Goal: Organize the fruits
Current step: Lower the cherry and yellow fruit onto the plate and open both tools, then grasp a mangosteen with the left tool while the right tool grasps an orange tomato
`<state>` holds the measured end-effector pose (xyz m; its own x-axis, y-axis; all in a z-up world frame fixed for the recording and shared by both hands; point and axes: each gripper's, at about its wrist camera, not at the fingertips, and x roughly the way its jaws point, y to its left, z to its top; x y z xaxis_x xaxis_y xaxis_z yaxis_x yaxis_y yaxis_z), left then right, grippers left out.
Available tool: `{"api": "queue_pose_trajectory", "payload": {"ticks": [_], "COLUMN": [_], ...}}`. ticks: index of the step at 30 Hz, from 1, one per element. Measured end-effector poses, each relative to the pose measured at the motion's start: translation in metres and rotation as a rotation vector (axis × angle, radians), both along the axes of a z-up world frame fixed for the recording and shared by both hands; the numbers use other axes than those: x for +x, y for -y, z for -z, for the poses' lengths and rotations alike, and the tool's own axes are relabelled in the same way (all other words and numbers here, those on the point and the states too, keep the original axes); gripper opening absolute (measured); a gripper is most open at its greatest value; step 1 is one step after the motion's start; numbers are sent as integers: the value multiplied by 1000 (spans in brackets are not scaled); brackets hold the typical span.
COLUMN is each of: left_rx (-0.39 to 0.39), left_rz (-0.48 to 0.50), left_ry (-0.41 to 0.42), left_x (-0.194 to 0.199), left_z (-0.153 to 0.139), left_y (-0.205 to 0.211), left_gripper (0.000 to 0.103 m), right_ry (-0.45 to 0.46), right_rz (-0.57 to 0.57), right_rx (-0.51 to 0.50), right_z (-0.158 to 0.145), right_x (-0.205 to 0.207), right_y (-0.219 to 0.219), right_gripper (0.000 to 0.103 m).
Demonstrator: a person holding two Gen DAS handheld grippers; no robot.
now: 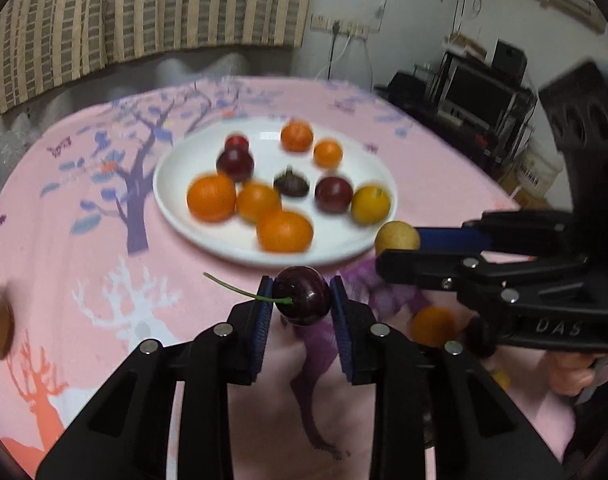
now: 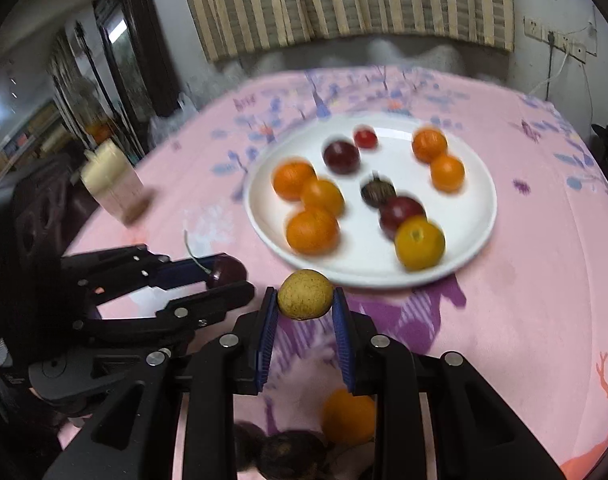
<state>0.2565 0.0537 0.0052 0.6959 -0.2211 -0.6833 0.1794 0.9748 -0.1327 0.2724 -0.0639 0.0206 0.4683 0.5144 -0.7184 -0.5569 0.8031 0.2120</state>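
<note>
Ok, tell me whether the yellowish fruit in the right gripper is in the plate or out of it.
Out. The yellowish fruit sits clamped in the right gripper, short of the white plate's near rim.

A: State the colours of each claw and its load.
B: Left claw [image 1: 301,300]: black frame, blue ribbed pads, dark red cherry [image 1: 301,296] with green stem. Right claw [image 2: 306,302]: same black and blue, speckled yellow-tan fruit [image 2: 306,294].
A: And the surfaces?
B: Counter cloth [image 1: 63,240]: pink, printed with purple trees, white and orange deer. Plate [image 1: 183,216]: plain white, carrying orange tangerines [image 1: 211,198] and dark red plums [image 1: 334,194]. Curtain [image 2: 344,0]: beige and brown stripes.
</note>
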Motion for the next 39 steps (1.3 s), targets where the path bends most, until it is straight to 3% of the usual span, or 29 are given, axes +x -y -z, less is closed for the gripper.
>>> {"api": "queue_pose_trajectory", "payload": {"ticks": [5, 12, 13, 14, 15, 16, 18, 22, 25, 32, 39], "left_rx": [7, 76, 87, 93, 94, 90, 75, 27, 11, 41, -7], "left_rz": [-49, -95, -109, -126, -149, -174, -208, -200, -216, -211, -221], "left_ry": [62, -25, -48, -64, -68, -55, -17, -33, -16, -30, -28], "left_x": [53, 127, 133, 137, 137, 134, 120, 83, 50, -18, -43], "left_z": [-31, -7, -3, 0, 1, 0, -6, -12, -10, 13, 13], "left_y": [-5, -4, -5, -6, -9, -11, -17, -24, -29, -27, -29], "left_gripper": [28, 28, 33, 50, 58, 72, 81, 84, 92, 92, 92], "right_ry": [110, -10, -18, -27, -34, -40, -20, 31, -1, -96, -113], "right_rz": [93, 160, 157, 150, 152, 156, 160, 122, 86, -7, 15], "right_rx": [59, 99, 94, 92, 91, 89, 87, 63, 50, -36, -86], "right_z": [-19, 2, 6, 9, 11, 12, 8, -5, -1, 21, 35], "right_x": [19, 84, 89, 93, 94, 94, 88, 67, 49, -2, -27], "right_y": [8, 19, 17, 16, 17, 18, 21, 27, 32, 35, 40], "right_gripper": [28, 28, 29, 32, 40, 57, 59, 66, 66, 66, 65]}}
